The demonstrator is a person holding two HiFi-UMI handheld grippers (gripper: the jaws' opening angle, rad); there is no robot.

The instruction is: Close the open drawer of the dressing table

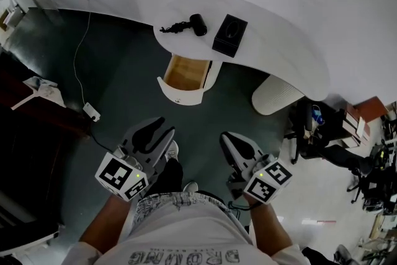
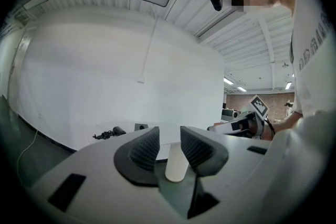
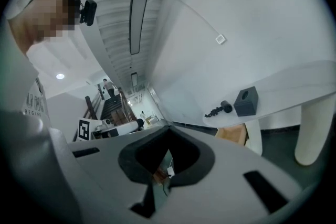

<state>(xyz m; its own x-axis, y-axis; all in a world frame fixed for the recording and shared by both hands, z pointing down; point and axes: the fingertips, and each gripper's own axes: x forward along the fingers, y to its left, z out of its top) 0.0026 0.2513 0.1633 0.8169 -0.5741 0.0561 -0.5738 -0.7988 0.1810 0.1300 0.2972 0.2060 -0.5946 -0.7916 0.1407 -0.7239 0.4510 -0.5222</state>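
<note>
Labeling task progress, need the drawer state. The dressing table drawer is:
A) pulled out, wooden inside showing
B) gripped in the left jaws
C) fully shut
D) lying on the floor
A: in the head view the drawer stands out from under the dressing table top, with its wooden inside open to view.

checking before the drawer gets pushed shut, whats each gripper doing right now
Left gripper: open, nothing between its jaws.
Right gripper: closed, jaw tips together, holding nothing.
</note>
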